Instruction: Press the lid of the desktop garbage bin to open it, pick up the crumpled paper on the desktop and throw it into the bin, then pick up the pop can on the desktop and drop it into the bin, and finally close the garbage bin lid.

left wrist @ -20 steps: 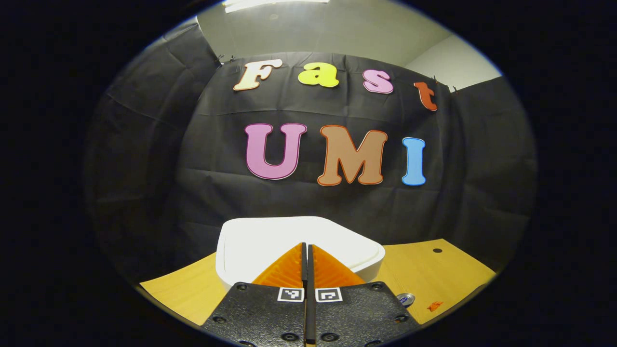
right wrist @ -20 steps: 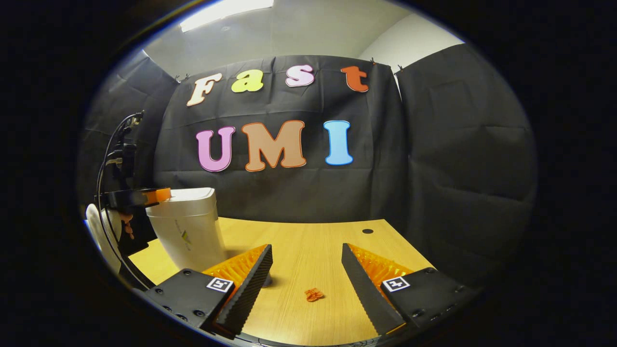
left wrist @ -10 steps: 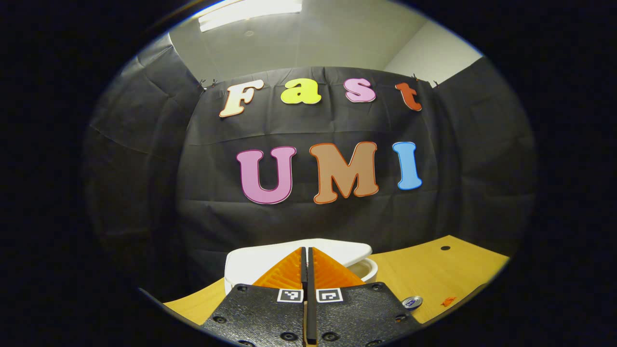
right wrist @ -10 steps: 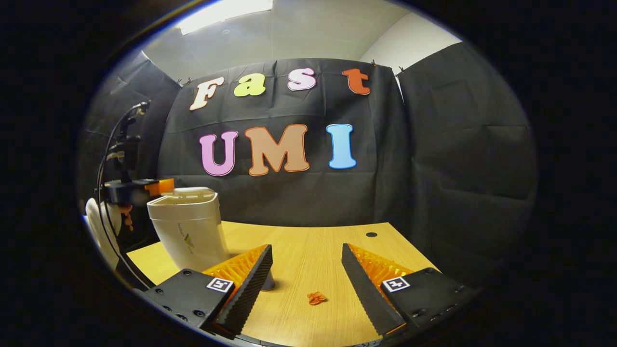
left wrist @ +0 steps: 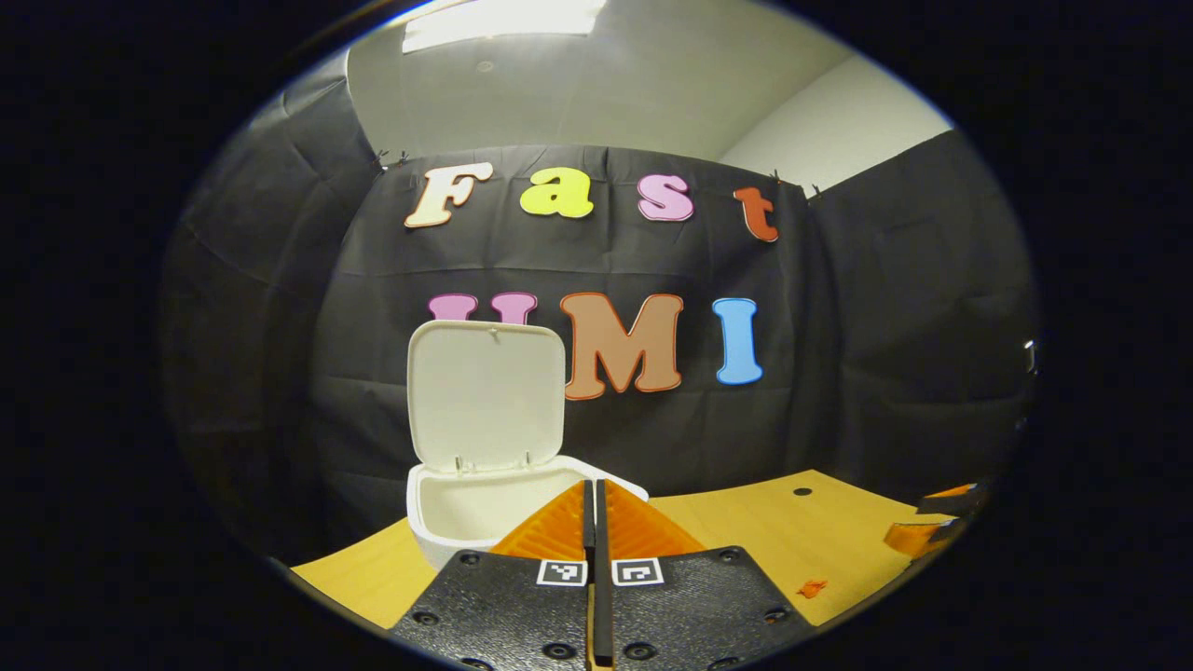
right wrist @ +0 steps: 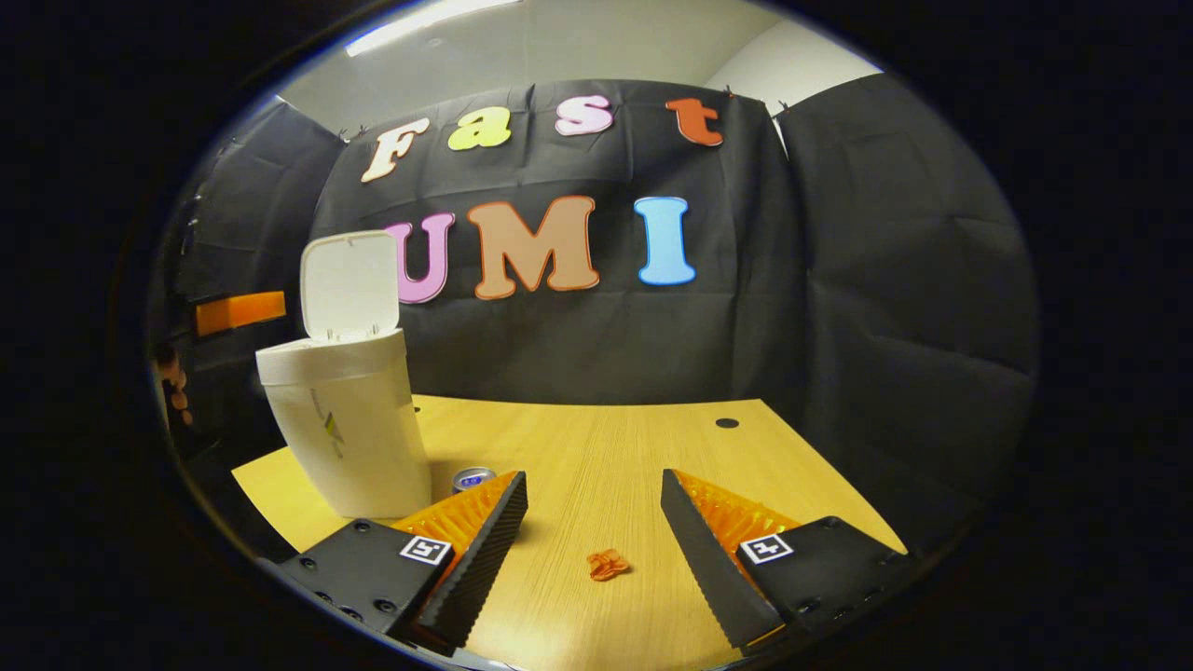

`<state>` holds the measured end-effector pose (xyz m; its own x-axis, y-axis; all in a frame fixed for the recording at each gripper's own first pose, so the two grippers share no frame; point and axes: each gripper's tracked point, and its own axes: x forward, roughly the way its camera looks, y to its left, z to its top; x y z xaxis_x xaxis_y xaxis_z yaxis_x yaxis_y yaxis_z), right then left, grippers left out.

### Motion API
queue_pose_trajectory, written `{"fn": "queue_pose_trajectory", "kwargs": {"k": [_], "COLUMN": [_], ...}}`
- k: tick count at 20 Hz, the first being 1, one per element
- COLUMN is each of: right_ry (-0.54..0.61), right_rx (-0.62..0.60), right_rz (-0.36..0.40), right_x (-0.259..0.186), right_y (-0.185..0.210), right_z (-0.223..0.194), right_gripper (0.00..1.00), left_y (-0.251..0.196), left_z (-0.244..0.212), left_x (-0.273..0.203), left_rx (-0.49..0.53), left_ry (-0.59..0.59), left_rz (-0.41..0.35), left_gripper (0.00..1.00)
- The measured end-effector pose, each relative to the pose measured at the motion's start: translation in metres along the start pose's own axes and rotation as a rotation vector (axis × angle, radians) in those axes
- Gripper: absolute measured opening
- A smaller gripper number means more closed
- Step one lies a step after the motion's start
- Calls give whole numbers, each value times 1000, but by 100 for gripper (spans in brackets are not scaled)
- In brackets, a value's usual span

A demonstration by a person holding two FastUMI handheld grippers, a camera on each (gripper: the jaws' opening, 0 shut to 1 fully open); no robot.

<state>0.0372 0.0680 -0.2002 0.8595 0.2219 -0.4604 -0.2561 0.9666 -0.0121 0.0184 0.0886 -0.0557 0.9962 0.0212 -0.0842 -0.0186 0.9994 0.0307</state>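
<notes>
- The desk (right wrist: pixel 596 447) spreads out under both grippers, pale wood, with the booth cloth behind it.
- The garbage bin (right wrist: pixel 347 429) stands at about ten o'clock in the right gripper view, and its lid (left wrist: pixel 486 391) now stands upright on the back hinge — half a second ago it had only begun to lift off the rim, and a second ago it lay flat under the left gripper. My reading: the pressing step is done and the mouth is free for the paper.
- The left gripper (left wrist: pixel 594 494) has backed off from the lid; its fingers sit pressed together with nothing between them, the open bin just beyond their tips at eleven o'clock.
- The right gripper (right wrist: pixel 594 508) has its fingers spread wide apart and empty.
- The pop can (right wrist: pixel 473 479) stands beside the bin's foot, partly hidden behind the right gripper's left finger.
- The crumpled paper (right wrist: pixel 607 564) — a small orange scrap — lies on the desk between the spread fingers, near six o'clock, touching neither; in the left gripper view it sits at four o'clock (left wrist: pixel 813 588).
</notes>
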Motion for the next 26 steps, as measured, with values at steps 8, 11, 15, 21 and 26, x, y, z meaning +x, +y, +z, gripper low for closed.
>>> {"fn": "queue_pose_trajectory", "kwargs": {"k": [8, 11, 15, 21, 26], "right_ry": [249, 370, 448, 542, 567], "right_rx": [-38, -17, -18, 57, 67], "right_rz": [10, 7, 1, -30, -52], "right_x": [68, 82, 90, 103, 115], "right_y": [-3, -1, -1, -4, -6], "right_z": [-72, -106, -132, -155, -154], "right_gripper": [97, 96, 96, 98, 51], "left_y": [-18, -31, -21, -7, 2], "left_z": [-28, -30, -30, -35, -43], "left_x": [-32, -41, -49, -64, -75], "left_rx": [-17, -17, -7, 23, 30], "left_ry": [13, 2, -15, 5, 46], "left_rz": [-25, -78, -52, -15, 23], "left_gripper": [0, 48, 93, 93, 93]}}
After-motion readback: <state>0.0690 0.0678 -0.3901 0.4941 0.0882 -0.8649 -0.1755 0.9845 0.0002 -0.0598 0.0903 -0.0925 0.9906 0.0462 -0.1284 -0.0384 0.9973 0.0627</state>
